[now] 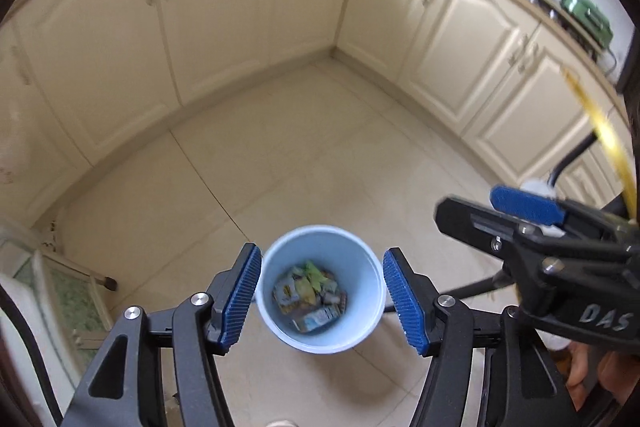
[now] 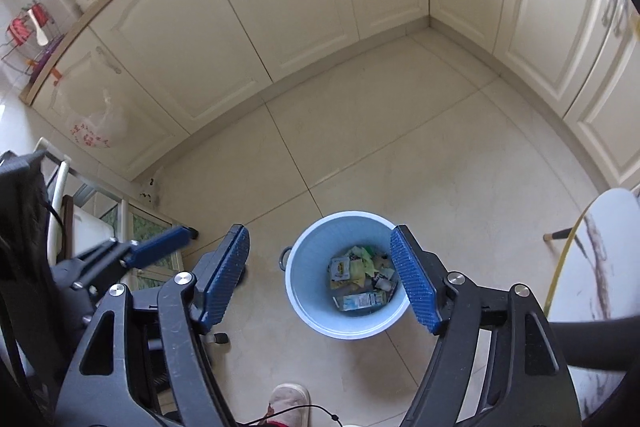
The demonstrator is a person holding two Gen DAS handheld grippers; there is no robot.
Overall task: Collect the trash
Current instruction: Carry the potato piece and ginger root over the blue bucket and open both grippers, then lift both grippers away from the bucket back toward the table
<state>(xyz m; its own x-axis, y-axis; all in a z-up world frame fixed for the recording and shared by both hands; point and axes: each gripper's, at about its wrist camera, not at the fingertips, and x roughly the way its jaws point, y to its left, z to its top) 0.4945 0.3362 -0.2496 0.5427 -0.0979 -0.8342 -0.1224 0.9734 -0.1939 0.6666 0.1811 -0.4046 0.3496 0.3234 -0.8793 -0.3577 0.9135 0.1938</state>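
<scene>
We hold both grippers above the kitchen floor (image 1: 304, 131), pointing steeply down at a light blue trash bin (image 1: 320, 289) that stands on the tiles below us.

Through the left wrist camera, the left gripper (image 1: 320, 301) frames the bin: its blue ribbed pads (image 1: 240, 297) stand apart on either side of the bin's rim as seen from above, with nothing between them and nothing held. The bin lies directly beyond and below this gripper. In its bottom we see crumpled wrappers (image 1: 310, 293), yellow, green and white, with a pale carton among them.

Through the right wrist camera, the right gripper (image 2: 320, 279) is also spread wide and empty. Here the bin (image 2: 308, 291) sits below and toward the right-hand finger, whose blue pad overlaps the rim in our view; the left-hand pad is off to the bin's side over bare tile. The same wrappers (image 2: 360, 281) lie inside.

Each gripper shows at the edge of the other's view, so the two hang near each other. Cream cabinets (image 2: 280, 7) line the walls ahead of both, meeting in a corner. A slippered foot (image 2: 290, 403) shows just behind the right gripper.
</scene>
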